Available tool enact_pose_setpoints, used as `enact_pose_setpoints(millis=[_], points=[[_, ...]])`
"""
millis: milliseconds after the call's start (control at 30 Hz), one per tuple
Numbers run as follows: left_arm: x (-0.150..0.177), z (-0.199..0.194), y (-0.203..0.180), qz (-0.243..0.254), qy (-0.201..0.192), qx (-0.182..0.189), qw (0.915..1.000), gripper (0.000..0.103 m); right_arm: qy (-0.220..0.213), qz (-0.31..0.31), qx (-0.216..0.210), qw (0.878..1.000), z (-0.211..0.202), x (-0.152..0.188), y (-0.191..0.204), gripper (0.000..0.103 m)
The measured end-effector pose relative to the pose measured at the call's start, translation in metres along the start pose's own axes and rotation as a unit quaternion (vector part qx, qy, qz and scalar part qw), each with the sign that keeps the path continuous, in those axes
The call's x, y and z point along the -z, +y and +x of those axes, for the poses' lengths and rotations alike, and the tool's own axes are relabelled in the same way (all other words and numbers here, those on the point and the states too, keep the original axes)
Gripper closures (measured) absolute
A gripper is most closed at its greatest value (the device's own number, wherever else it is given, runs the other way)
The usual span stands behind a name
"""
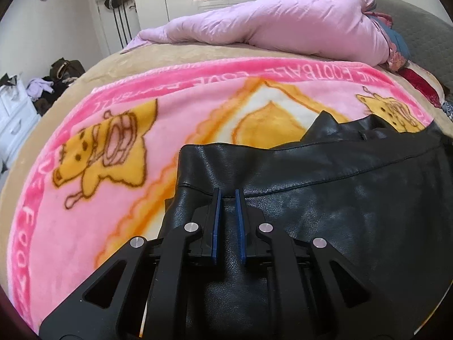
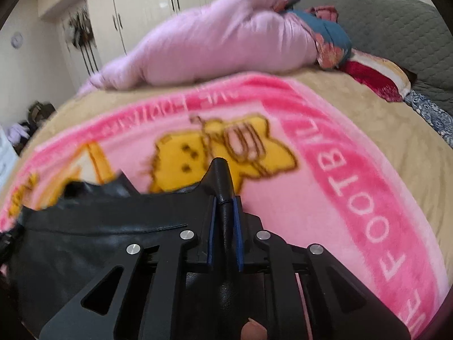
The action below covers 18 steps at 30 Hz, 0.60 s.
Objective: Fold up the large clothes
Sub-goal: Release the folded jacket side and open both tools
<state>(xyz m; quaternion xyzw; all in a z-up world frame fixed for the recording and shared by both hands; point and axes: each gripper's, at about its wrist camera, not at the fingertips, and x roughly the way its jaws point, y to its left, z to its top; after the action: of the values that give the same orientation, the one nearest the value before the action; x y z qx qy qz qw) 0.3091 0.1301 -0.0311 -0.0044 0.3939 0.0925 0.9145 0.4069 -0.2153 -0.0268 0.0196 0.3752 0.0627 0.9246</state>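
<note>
- I am at the gripping step of the fold: both claws have taken the black leather garment (image 1: 325, 198), which lies on the pink cartoon blanket (image 1: 85, 198) spread over the bed (image 2: 396, 141).
- The left claw (image 1: 228, 195) stands at the near left corner of the garment. Its blue pads (image 1: 216, 221) are close together with a narrow gap visible, and the stitched edge of the leather runs between the tips. I judge it clenched on that edge, though the leather there is thin and I cannot see the pinch itself clearly.
- The right claw (image 2: 225, 201) is plainly grasping: a rolled ridge of the black leather rises between its pads and stands up past the tips. This view is somewhat blurred.
- The collar part of the garment, with a pointed flap, lies further away on the blanket, toward the lilac quilt (image 1: 283, 22).
- The fold itself is not yet made, in my judgement; the garment lies mostly flat and wide.
- The next move calls for lifting both corners together, at the same height, and carrying them forward over the body toward the collar side.
- Leather is heavy and smooth, so I would lift slowly; the thin grip of the left claw may slip first.
</note>
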Motion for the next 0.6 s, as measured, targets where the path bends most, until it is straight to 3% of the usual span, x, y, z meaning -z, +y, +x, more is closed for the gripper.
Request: enact_pose_setpoints(millis=[133, 200, 500, 600], points=[[0.001, -0.008, 0.000, 0.000, -0.013, -0.004, 0.9999, 0.098, 0.016, -0.005, 0.019, 1.000, 0.006, 0.004, 0.000, 0.076], [0.002, -0.011, 0.000, 0.001, -0.018, -0.004, 0.9998, 0.097, 0.019, 0.007, 0.026, 0.999, 0.003, 0.006, -0.005, 0.058], [0.013, -0.039, -0.006, -0.003, -0.029, 0.006, 0.9996, 0.065, 0.010, 0.065, 0.009, 0.998, -0.034, 0.017, -0.027, 0.028], [0.017, -0.050, -0.009, -0.003, -0.033, 0.010, 0.9994, 0.052, -0.014, 0.072, -0.008, 0.997, -0.060, 0.022, -0.026, 0.021]])
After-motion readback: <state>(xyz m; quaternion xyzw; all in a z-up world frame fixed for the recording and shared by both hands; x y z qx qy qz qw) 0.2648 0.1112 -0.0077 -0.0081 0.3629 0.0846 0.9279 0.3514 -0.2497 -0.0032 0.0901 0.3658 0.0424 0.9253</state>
